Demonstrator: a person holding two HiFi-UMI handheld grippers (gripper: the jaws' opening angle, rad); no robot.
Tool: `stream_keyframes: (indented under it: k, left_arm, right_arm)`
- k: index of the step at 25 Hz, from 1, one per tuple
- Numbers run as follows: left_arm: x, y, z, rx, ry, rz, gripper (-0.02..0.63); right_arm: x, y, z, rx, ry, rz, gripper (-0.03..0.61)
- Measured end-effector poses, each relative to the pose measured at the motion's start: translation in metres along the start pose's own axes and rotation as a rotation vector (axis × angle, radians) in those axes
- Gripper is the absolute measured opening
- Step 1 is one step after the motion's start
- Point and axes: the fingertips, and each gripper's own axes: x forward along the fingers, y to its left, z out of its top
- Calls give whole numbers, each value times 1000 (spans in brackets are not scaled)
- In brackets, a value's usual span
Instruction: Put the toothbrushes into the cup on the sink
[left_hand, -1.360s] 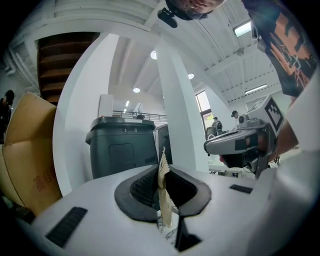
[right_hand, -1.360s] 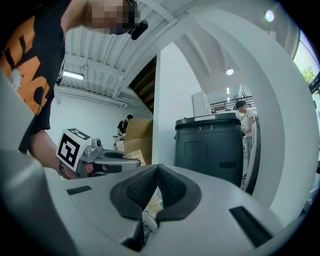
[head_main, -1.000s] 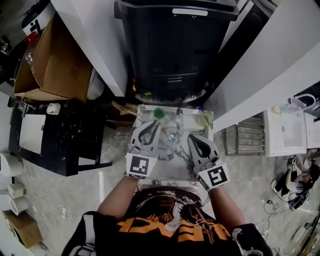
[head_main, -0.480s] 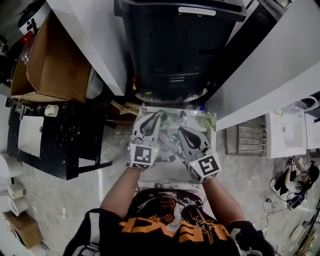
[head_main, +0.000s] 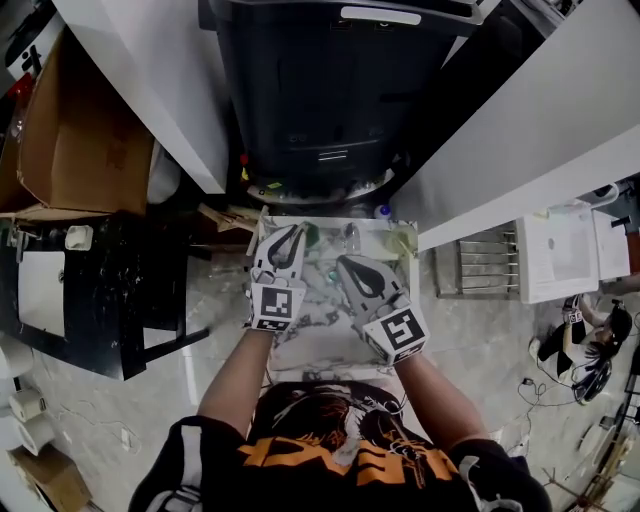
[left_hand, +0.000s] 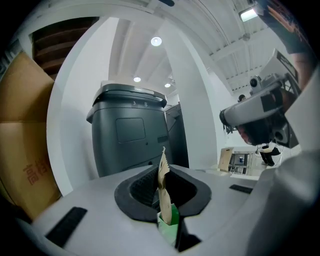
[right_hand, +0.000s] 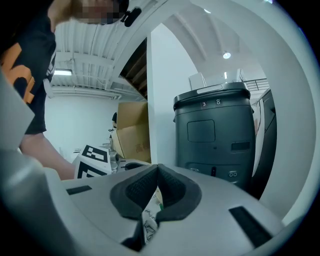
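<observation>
I am in the carrying step, I think: my left tool (left_hand: 162, 172) grips a paper-wrapped toothbrush (left_hand: 163, 192) over the sink (head_main: 325, 345), my right tool (right_hand: 157, 172) is shut on nothing, and next I must find the cup, which I cannot make out here.

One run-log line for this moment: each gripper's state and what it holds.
left gripper: shut on paper packet | right gripper: shut, empty | both: above sink

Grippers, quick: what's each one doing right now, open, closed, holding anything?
Left gripper: closed on a thin tan and green packet.
Right gripper: closed, nothing visible between its jaws.
</observation>
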Motion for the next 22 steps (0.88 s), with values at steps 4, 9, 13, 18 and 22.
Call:
stream_keyframes:
  k: [4,9,13,18,22]
  left_arm:
    - [7,-6,-25,14,45,-14,57]
    - [12,-9,-36,31,57,-19,63]
    - [15,-7,-39,33,61,-22,111]
    - [5,-9,-30,28,40,-21,159]
    - [-11,-13,-7,42,-3,-22,173]
  right_arm:
    - [-1,-1,-4,13,14,-17,14]
    - [-4,-1,0,26,-4,-29,14]
    - [-9,2,-2,19,13,-35,14]
    - [-23,7,-2,22,11,-48,14]
    - [-33,12,4,25,-24,-49,14]
